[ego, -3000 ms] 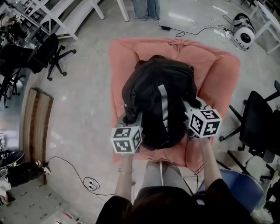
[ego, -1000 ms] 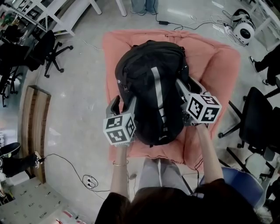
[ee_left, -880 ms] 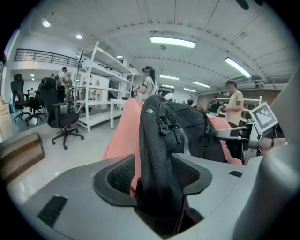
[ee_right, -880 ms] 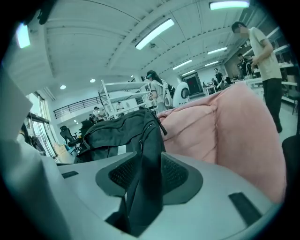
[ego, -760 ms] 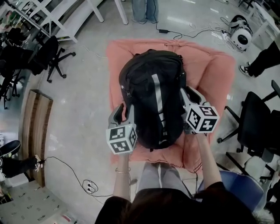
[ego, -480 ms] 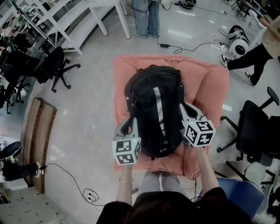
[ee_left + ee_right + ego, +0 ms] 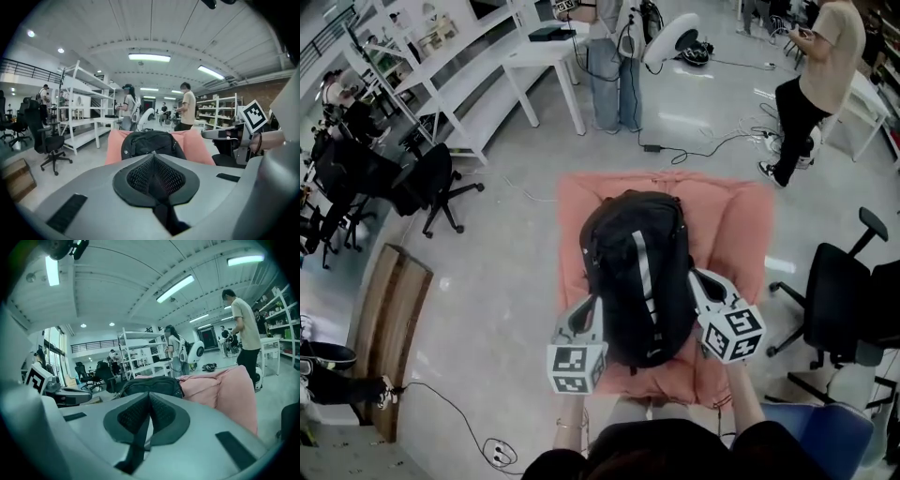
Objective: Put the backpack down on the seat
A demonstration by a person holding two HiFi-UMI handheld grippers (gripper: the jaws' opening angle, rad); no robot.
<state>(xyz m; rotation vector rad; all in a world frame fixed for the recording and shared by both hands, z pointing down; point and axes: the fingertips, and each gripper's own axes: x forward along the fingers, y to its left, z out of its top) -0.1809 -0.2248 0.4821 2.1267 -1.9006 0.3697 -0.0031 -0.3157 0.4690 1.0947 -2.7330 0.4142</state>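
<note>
The backpack (image 7: 636,277) is lying flat on the seat (image 7: 741,225), job looking done, while the left gripper (image 7: 153,158) and right gripper (image 7: 150,398) are hanging beside it, jaws just finishing closing, pressed together on nothing.

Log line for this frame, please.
backpack: lying on pink seat | left gripper: just closed, empty | right gripper: just closed, empty

Left gripper (image 7: 582,319), right gripper (image 7: 704,285), off backpack (image 7: 633,272), closed

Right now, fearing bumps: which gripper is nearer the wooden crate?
Left: left gripper sits between wooden crate and backpack, right gripper beyond the backpack; both just closed empty.
</note>
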